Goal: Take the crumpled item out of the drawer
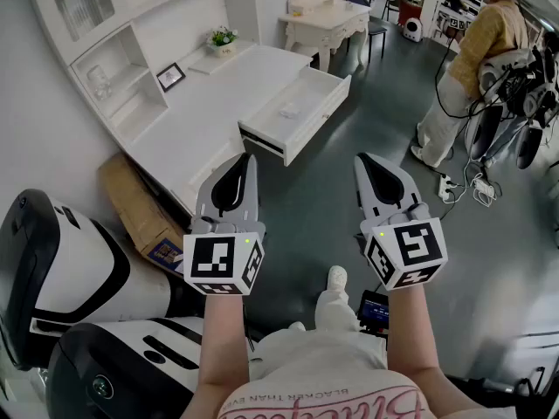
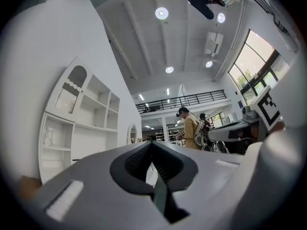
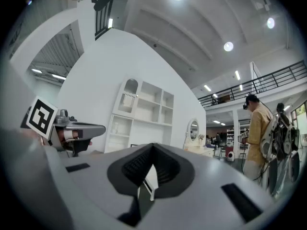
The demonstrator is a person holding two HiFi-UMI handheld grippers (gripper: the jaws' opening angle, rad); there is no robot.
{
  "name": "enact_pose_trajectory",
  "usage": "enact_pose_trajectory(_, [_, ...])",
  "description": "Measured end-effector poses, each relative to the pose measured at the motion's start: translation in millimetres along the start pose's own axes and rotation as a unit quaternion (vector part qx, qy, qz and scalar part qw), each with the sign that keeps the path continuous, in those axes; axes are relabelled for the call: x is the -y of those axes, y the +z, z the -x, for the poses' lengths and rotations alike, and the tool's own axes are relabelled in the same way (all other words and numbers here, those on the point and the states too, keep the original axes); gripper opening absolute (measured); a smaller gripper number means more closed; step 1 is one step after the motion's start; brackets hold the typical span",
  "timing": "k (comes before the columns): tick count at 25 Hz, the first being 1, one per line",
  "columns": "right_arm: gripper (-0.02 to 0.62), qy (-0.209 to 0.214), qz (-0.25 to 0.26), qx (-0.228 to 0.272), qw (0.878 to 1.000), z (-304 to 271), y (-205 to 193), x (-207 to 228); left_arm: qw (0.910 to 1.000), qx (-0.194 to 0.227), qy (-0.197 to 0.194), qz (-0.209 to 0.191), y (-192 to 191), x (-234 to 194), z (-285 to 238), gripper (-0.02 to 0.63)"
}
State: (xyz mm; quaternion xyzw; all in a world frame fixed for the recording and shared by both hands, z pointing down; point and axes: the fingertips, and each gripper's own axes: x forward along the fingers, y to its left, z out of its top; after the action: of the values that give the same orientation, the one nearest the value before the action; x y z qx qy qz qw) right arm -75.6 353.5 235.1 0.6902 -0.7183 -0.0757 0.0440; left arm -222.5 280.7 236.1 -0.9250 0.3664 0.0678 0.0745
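Note:
A white drawer (image 1: 325, 110) stands pulled out of the white desk (image 1: 205, 112), well ahead of both grippers. Inside it lies a small pale crumpled item (image 1: 290, 109). My left gripper (image 1: 248, 161) (image 2: 151, 143) is held in the air short of the drawer's near corner, jaws shut with nothing between them. My right gripper (image 1: 363, 159) (image 3: 153, 145) hangs beside it over the grey floor, to the right of the drawer, also shut and empty. Neither touches the desk. In the right gripper view the left gripper (image 3: 72, 131) shows at the left.
A shelf unit (image 1: 113, 68) rises behind the desk, with a picture frame (image 1: 171, 76) and a potted plant (image 1: 224, 37) on the top. A cardboard box (image 1: 135, 206) and white-and-black machines (image 1: 65, 264) sit at left. A person (image 1: 480, 51) stands at right near floor cables (image 1: 450, 186).

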Motion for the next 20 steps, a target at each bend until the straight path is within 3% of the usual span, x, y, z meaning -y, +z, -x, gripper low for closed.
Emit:
enact_pose_trajectory(10, [0.006, 0.006, 0.004, -0.002, 1.000, -18.0, -3.8, 16.8, 0.9999, -0.007, 0.014, 0.005, -7.6, -11.6, -20.7, 0.008])
enact_pose_trajectory(20, [0.006, 0.017, -0.022, 0.002, 1.000, -87.3, -16.5, 84.6, 0.9993, -0.018, 0.034, 0.002, -25.6, -21.7, -105.7, 0.008])
